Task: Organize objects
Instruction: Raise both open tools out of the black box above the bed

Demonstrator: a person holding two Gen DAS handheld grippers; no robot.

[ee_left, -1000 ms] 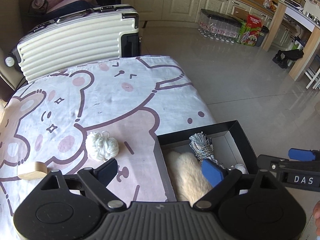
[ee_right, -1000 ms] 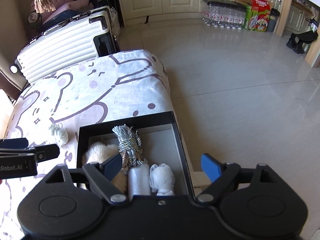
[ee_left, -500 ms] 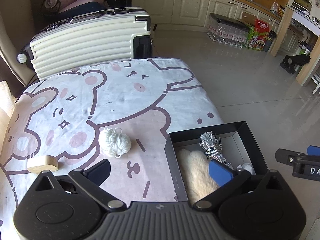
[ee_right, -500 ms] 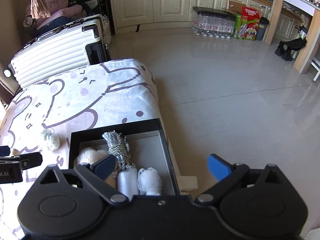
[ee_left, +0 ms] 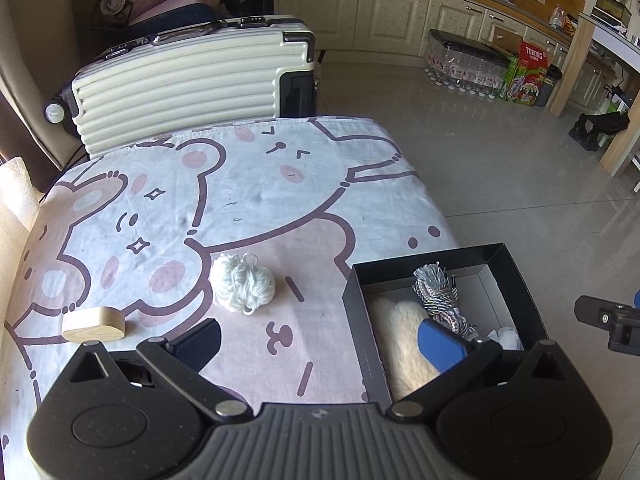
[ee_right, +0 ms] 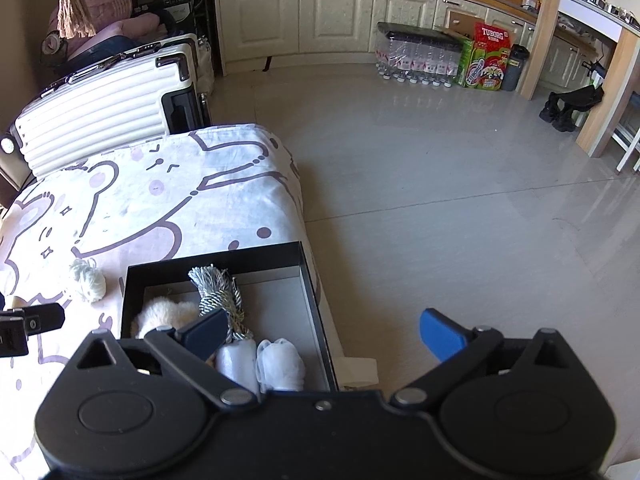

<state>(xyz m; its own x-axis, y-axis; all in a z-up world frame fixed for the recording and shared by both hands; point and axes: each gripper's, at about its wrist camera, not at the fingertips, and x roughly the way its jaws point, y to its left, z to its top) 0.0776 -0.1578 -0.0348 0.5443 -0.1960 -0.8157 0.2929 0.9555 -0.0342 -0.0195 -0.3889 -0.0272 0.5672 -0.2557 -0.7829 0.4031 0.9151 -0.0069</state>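
Yarn ball [ee_left: 242, 283], white and loosely wound, lies on a counter covered by a cloth [ee_left: 224, 200] printed with pink cartoon bears. Just to its right stands an open black box [ee_left: 516, 276] at the cloth's right edge. Inside the box, a fluffy cream item [ee_left: 400, 332] lies along the left side, a black-and-white twisted cord bundle [ee_left: 436, 296] beside it, and two white bundles [ee_right: 260, 362] at the near end. A small rounded wooden block [ee_left: 94, 324] rests on the cloth well to the left of the yarn ball, near the counter's left edge.

The left gripper [ee_left: 318, 342] hovers over the near part of the counter, its jaws spread wide and having just been opening, with nothing between them; one fingertip sits above the cloth below the yarn, the other blue one above the box. The right gripper [ee_right: 322, 334] hovers at the box's right side, its jaws likewise spread wide after just opening and holding nothing; one fingertip is over the box contents, the other blue one over the floor.

Behind the counter a ribbed cream suitcase [ee_left: 188, 80] lies on its side. Beyond it, a tiled floor [ee_right: 440, 184] leads to cream kitchen cabinets [ee_right: 304, 12], with packs of bottled water [ee_right: 416, 60] and a red-and-green carton [ee_right: 486, 60] standing against them.
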